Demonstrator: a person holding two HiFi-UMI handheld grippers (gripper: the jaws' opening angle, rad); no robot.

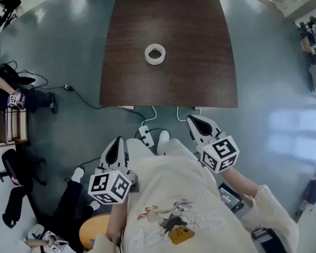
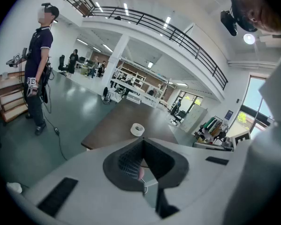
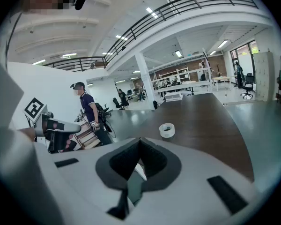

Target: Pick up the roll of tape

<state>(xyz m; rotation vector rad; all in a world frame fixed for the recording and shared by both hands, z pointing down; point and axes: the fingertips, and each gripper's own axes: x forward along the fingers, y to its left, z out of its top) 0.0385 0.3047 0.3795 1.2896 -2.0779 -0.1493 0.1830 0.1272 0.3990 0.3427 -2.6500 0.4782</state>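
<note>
The roll of tape (image 1: 155,54) lies flat on the dark brown bench (image 1: 168,91), near the middle of the bench top and a bit toward its far end. Its hole faces up. Your left tool (image 1: 117,143) is off the bench, on your side of its near edge and by its left corner, held over the grey floor (image 1: 68,62). Its jaws are pressed tight together, with nothing between them. Your right tool (image 1: 194,121) is also off the bench, on your side of the near edge and closer to that edge than the left tool. Its jaws are closed on each other too, and they hold nothing. Both tools point toward the bench and tip a little down, and both are well apart from the tape. In each tool's own view the tape shows small on the bench, out past the closed tips. A white power strip (image 1: 145,136) lies on the floor just off the near edge of the bench, between your two tools. Far off to the left of the bench a person (image 2: 40,64) in a dark shirt stands on the floor. A thin black cable (image 1: 81,100) lies on the floor near the bench's near left corner.
</note>
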